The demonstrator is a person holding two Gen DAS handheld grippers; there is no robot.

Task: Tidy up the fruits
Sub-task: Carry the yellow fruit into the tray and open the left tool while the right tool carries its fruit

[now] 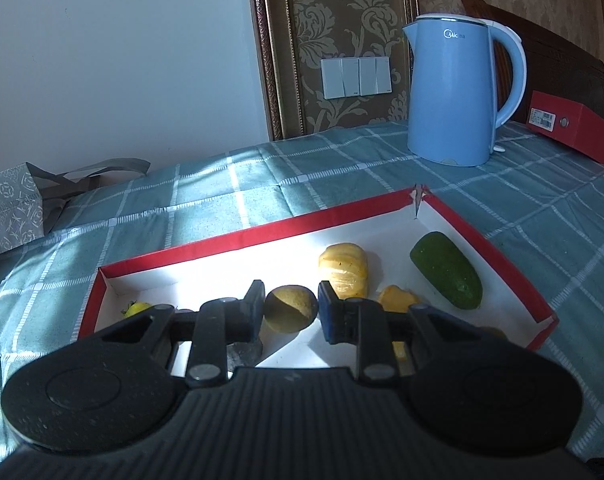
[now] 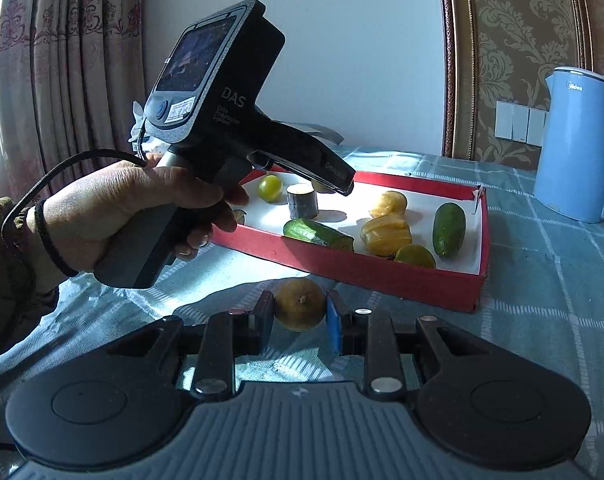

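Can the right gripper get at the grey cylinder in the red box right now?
Probably not yet. The right gripper is shut on a round brownish fruit, and the left gripper hangs just above the grey cylinder in the red box.

cucumbers: 2 in my red tray [image 2: 381, 276] – near one [image 2: 317, 233], far-right one [image 2: 449, 229]
starfruit-like yellow frt: 2, mid tray [image 2: 386, 234] [image 2: 389, 203]
round yellow-green frt: 4 seen – 1 far-left [image 2: 270, 188], 1 near edge [image 2: 414, 256], 1 in my right jaws [image 2: 300, 309], 1 in my left jaws [image 1: 290, 309]
wood stub: 1 [image 2: 302, 201]
kettles: 1, blue, far right [image 2: 577, 144]
trays: 1
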